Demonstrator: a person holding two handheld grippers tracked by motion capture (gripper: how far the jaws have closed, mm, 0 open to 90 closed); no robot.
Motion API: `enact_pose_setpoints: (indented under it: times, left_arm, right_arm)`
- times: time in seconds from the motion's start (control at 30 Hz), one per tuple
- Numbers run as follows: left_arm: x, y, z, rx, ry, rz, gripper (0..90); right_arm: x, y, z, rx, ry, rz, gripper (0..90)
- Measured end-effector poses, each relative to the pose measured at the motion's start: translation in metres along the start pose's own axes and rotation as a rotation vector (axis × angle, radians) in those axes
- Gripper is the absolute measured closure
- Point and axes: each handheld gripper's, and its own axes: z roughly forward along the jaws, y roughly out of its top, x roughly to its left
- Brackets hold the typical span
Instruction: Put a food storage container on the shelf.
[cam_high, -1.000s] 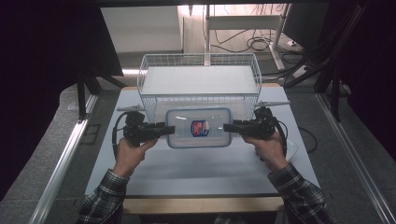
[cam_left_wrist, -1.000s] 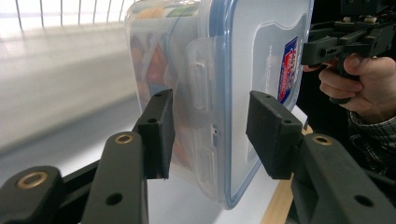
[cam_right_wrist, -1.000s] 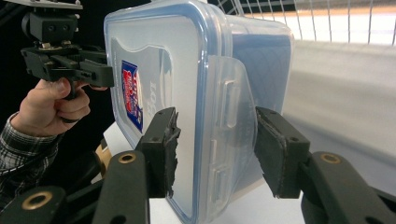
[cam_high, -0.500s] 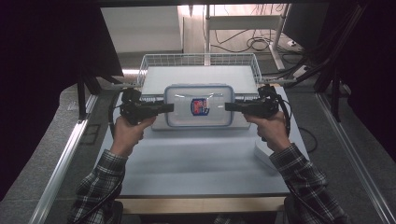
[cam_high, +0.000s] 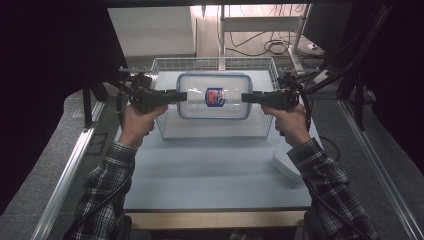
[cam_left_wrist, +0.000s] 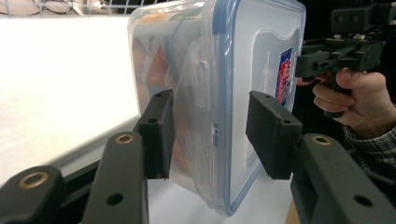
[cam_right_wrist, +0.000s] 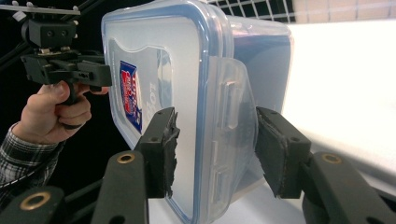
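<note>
A clear plastic container (cam_high: 215, 95) with a blue-rimmed snap lid and a red-and-blue label hangs level in the air above a white wire basket (cam_high: 215, 129). My left gripper (cam_high: 182, 95) is shut on its left end, and my right gripper (cam_high: 245, 97) is shut on its right end. In the left gripper view the container (cam_left_wrist: 243, 70) sits between the jaws of my left gripper (cam_left_wrist: 210, 135), with the right gripper (cam_left_wrist: 327, 56) beyond it. In the right gripper view my right gripper (cam_right_wrist: 215, 149) clamps the lid and body of the container (cam_right_wrist: 187, 70), and the left gripper (cam_right_wrist: 70, 70) shows behind it.
The basket stands at the far middle of the pale blue table (cam_high: 200, 170). A white flat object (cam_high: 287, 164) lies on the table by my right forearm. Metal rails run along both sides, and cables and a monitor stand behind the basket.
Both grippers have lifted the container off the table and carried it away from the person, from in front of the basket to above it.
</note>
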Motion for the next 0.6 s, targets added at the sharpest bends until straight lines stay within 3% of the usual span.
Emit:
enact_pose_setpoints:
  times: [0.17, 0.53, 0.6]
  left_arm:
    - [0.011, 0.008, 0.004, -0.011, -0.006, -0.035, 53.1]
    - [0.025, 0.021, 0.015, -0.014, -0.012, -0.074, 52.8]
    - [0.027, 0.024, 0.016, -0.01, -0.005, -0.066, 52.8]
  right_arm:
    - [-0.004, 0.016, 0.007, -0.001, -0.016, 0.016, 49.8]
    - [-0.016, 0.041, 0.014, -0.008, -0.041, 0.027, 49.3]
    - [-0.018, 0.043, 0.015, -0.014, -0.041, 0.029, 49.3]
